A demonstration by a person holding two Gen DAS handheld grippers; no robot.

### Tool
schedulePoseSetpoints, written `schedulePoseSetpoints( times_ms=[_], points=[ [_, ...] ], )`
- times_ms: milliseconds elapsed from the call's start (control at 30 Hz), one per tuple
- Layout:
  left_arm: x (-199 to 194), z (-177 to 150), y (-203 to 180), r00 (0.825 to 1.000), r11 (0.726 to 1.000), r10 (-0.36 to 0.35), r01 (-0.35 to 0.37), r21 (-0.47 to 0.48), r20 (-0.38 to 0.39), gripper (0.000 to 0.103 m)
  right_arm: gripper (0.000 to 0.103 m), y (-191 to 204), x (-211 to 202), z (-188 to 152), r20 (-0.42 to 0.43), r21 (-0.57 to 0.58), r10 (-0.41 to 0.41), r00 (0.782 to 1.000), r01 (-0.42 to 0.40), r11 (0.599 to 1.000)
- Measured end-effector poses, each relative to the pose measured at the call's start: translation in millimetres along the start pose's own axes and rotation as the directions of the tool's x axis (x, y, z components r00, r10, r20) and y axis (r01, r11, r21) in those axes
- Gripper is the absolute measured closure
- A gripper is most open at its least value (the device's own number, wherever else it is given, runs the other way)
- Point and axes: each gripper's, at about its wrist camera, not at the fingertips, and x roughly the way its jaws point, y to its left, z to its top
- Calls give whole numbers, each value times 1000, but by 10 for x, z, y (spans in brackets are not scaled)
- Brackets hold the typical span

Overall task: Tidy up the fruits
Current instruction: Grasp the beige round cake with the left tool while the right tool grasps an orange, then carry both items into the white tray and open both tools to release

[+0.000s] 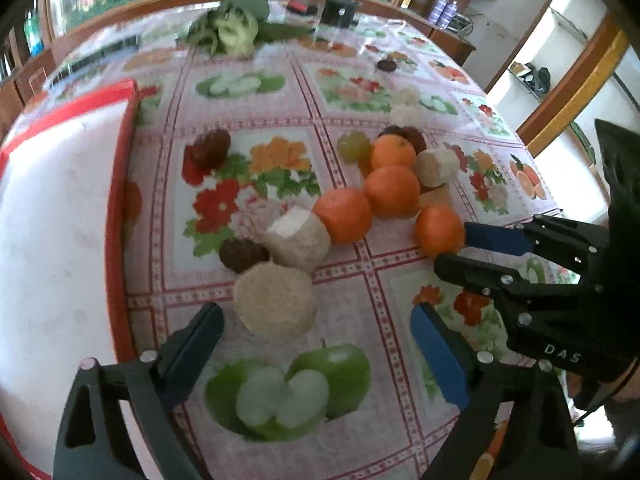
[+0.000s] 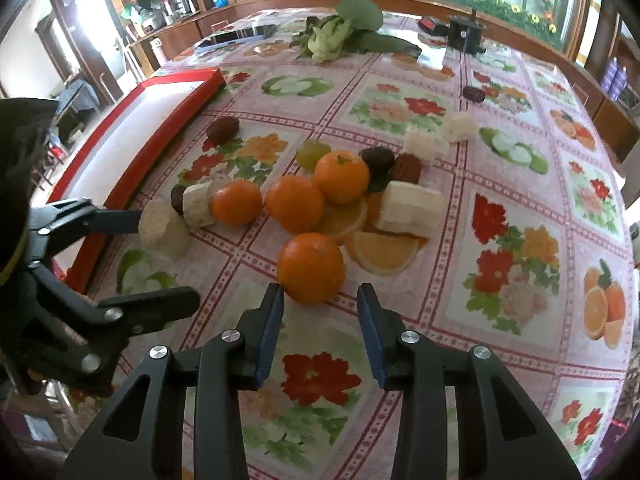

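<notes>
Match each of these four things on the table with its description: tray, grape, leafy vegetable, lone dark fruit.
Things:
1. tray
2. grape
3. leafy vegetable
4. lone dark fruit

Descriptions:
A. pale green, touching the back of the orange cluster
B. dark brown, by itself at the far right
C. red rim, white inside, along the left
D. green leaves, farthest back of the four

Pairs: 1-C, 2-A, 3-D, 4-B
</notes>
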Motion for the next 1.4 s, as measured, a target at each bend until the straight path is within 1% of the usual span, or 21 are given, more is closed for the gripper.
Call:
schedulePoseSetpoints(
  times_ms=[100,167,200,233,267,300,367,400,533,667,767,867,900,1000,1100,1200,1400],
  points=[
    [-5,-40,-38,999,998,40,-41,40,9,17,57,9,73,19,-25,10,10,1000,-9,1000],
    [-20,-64,-36,997,996,68,-70,62,34,29,56,35,85,34,-16,3,1,1000,0,1000],
    [-27,-67,-25,996,995,76,-79,66,46,32,56,46,96,43,-13,1,-1,1000,1,1000],
    [-30,-64,-16,995,994,85,-89,68,58,41,55,67,109,54,-11,-6,-6,1000,6,1000],
    [-39,-57,4,993,993,97,-102,65,70,56,54,93,125,60,-9,-19,-16,1000,16,1000],
    [-50,-47,38,991,992,105,-109,56,80,64,56,123,136,63,-3,-35,-27,1000,27,999],
    [-66,-11,125,994,998,65,-67,14,86,65,62,173,151,64,12,-58,-35,999,36,998],
    [-71,-7,153,995,999,54,-54,-2,88,65,69,179,147,61,17,-54,-24,1000,25,998],
    [-76,-43,93,996,1000,31,-30,-5,88,65,69,95,117,29,23,-5,-9,1000,9,1000],
    [-126,-134,-97,995,999,10,-13,33,104,65,69,-21,-7,-36,43,54,17,999,-20,998],
    [-111,-210,-221,995,999,-22,18,40,93,65,69,-70,-89,-101,49,74,18,999,-22,997],
    [-87,-248,-308,995,998,1,-6,57,97,65,69,-93,-131,-143,46,88,12,999,-16,996],
    [-87,-246,-314,996,998,-4,-1,55,93,65,69,-92,-134,-144,42,90,10,999,-14,996],
    [-111,-225,-268,996,1000,-12,10,21,88,65,69,-66,-138,-138,38,92,3,999,-6,996],
    [-183,-224,-202,995,1000,-4,5,-8,100,65,69,0,-134,-113,39,88,6,999,-9,996],
    [-295,-231,-130,992,1000,10,-7,-27,125,65,69,125,-132,-54,38,64,15,999,-17,998],
    [-545,-262,72,982,996,68,-58,-63,177,65,68,504,-123,123,44,-14,48,998,-47,999]
  ],
)
